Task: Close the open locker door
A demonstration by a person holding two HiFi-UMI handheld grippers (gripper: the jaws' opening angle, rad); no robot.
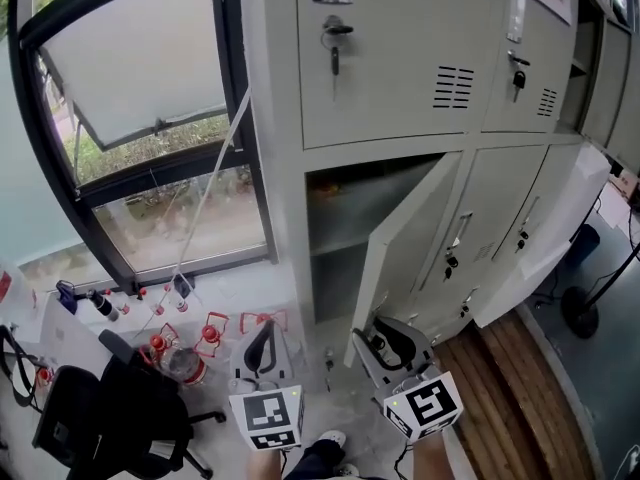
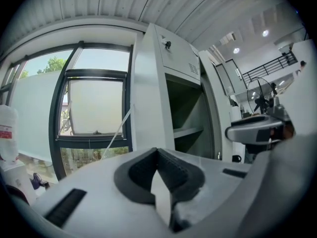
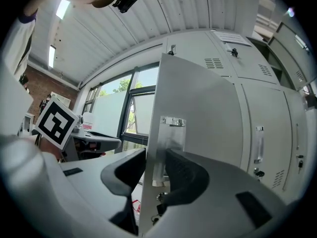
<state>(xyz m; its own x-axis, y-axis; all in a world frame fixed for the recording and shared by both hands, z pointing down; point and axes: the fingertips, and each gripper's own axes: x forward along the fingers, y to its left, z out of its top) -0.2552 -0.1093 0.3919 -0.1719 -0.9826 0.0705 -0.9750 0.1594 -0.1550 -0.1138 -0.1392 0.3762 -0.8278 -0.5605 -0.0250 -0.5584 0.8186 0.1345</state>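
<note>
The pale grey metal locker door (image 1: 405, 258) is straddled by the spread right gripper (image 3: 154, 158), left gripper (image 2: 157, 151) pressed together; unpinched, it could be lost mid-swing.

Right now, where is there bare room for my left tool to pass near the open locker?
Bare floor lies between the window frame and the lockers; the open compartment looks bare too. Crowded: red-capped bottles and the black chair, left of the left tool.
</note>
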